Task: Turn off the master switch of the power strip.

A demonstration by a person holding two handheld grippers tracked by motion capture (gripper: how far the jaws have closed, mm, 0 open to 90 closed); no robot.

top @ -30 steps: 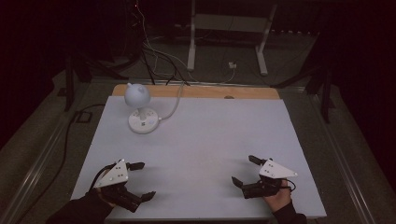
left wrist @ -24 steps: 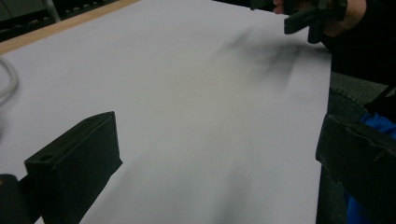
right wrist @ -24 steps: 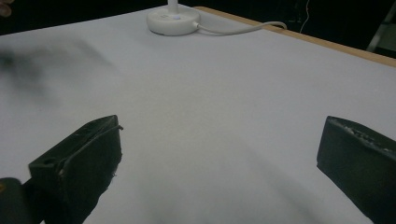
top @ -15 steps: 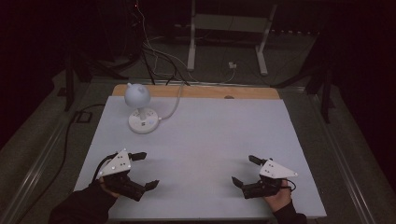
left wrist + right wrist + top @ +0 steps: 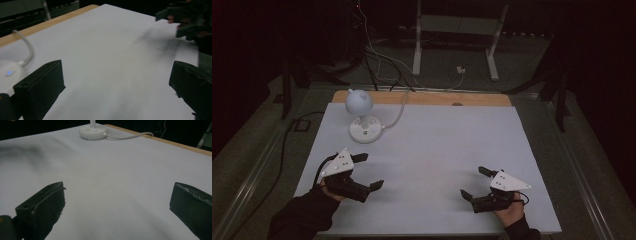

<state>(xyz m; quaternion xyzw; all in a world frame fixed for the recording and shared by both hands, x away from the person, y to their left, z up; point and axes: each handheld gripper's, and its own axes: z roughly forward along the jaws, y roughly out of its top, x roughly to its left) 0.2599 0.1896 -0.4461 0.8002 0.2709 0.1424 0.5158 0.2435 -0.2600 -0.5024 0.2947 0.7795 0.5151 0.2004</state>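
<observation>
Left tool (image 5: 368,171) low over the near-left of the white bench (image 5: 437,145), jaws spread wide, nothing between them; angled inward toward bench centre, grey plate up. Left hand (image 5: 332,187) wrapped round the grip, dark sleeve (image 5: 302,217) entering from bottom-left.

Right tool (image 5: 476,182) low at near-right, jaws likewise wide and empty, pointing left and slightly away. Right hand (image 5: 511,210) under the grip at the near edge.

Small white lamp (image 5: 360,114) standing far-left on the bench, round base (image 5: 93,131) with cable (image 5: 130,136) trailing to the wooden back edge (image 5: 422,97). Well apart from both tools.
</observation>
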